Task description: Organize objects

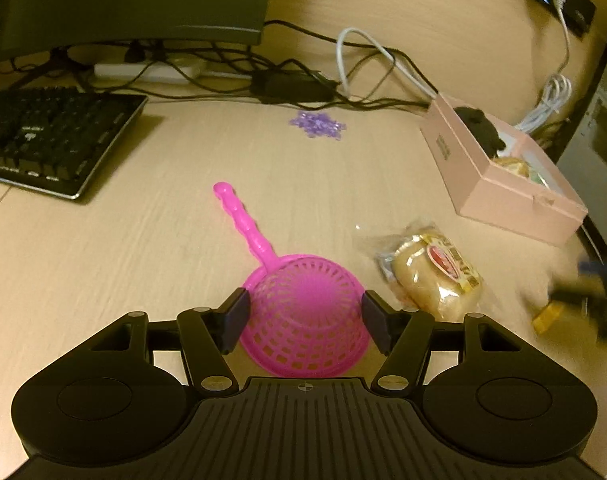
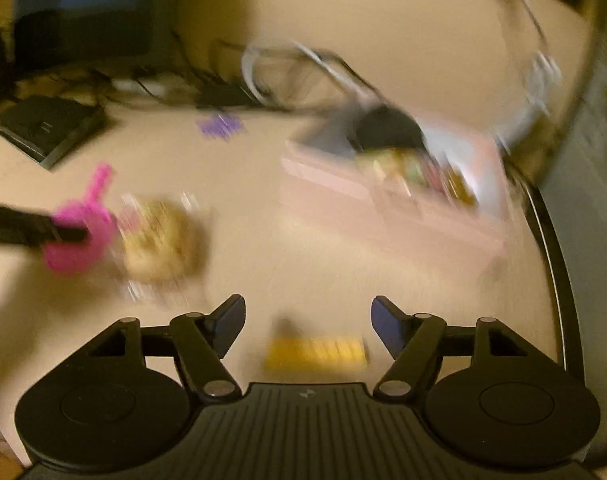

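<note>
A pink plastic strainer lies upside down on the wooden desk, handle pointing away. My left gripper is open with its jaws on either side of the strainer bowl, close to it or touching. A wrapped bun lies just right of it. An open pink box with items inside sits at the right. The right wrist view is blurred by motion. My right gripper is open above a yellow object on the desk. The strainer, the bun and the pink box show there too.
A keyboard lies at the left under a monitor. Tangled cables and a power brick run along the back. A purple cluster lies mid-desk. The desk edge curves at the right.
</note>
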The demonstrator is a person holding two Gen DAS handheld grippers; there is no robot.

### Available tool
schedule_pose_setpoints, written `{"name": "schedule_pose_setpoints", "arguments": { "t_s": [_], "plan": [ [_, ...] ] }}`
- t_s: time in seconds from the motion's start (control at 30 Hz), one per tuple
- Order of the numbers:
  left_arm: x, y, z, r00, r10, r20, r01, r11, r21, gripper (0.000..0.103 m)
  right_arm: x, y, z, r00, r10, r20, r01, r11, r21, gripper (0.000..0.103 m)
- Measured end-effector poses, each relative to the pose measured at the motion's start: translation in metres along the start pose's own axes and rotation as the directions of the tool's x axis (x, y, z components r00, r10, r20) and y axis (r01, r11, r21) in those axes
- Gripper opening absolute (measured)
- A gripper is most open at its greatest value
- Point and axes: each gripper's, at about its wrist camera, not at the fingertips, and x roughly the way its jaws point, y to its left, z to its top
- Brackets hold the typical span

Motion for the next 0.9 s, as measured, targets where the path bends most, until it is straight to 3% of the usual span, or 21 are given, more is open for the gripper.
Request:
{"name": "schedule_pose_setpoints", "arguments": {
  "t_s": [0.13,0.27,0.33,0.43,0.57,0.7,0.73,0.77,0.9],
  "plan": [
    [0.000,-0.001,0.000,1.000,0.012,-0.001,-0.012,1.000,-0.005,0.067,0.026,0.020,0.052,0.993,0.102,0.065,-0.096,0.991,-0.097,0.071],
    [0.000,0.002,0.003,1.000,-0.003,-0.018,0.002,1.000,-0.017,0.067,0.086,0.044,0.118,0.970,0.242,0.015,-0.241,0.970,-0.040,0.071],
    [0.000,0.005,0.004,1.000,-0.012,-0.029,0.012,1.000,-0.020,0.067,0.121,0.052,0.147,0.968,0.252,-0.008,-0.252,0.968,0.015,0.071],
    [0.001,0.008,0.007,0.999,-0.028,-0.041,0.027,1.000,-0.016,0.067,0.175,0.065,0.179,0.971,0.231,-0.058,-0.228,0.972,0.065,0.081],
    [0.001,0.016,0.009,0.997,-0.062,-0.055,0.061,0.998,-0.023,0.067,0.228,0.079,0.190,0.983,0.135,-0.126,-0.131,0.990,0.042,0.082],
    [0.003,0.022,0.012,0.995,-0.083,-0.056,0.081,0.996,-0.041,0.067,0.247,0.084,0.188,0.985,0.104,-0.141,-0.102,0.995,0.021,0.083],
    [0.003,0.023,0.012,0.995,-0.086,-0.056,0.084,0.996,-0.038,0.067,0.246,0.086,0.189,0.985,0.106,-0.140,-0.104,0.994,0.021,0.078],
    [0.003,0.024,0.012,0.995,-0.088,-0.055,0.086,0.996,-0.038,0.067,0.245,0.086,0.190,0.985,0.109,-0.134,-0.107,0.994,0.020,0.061],
    [0.004,0.027,0.012,0.994,-0.094,-0.050,0.093,0.995,-0.018,0.067,0.229,0.085,0.191,0.983,0.138,-0.120,-0.132,0.990,0.056,0.061]
  ]
}}
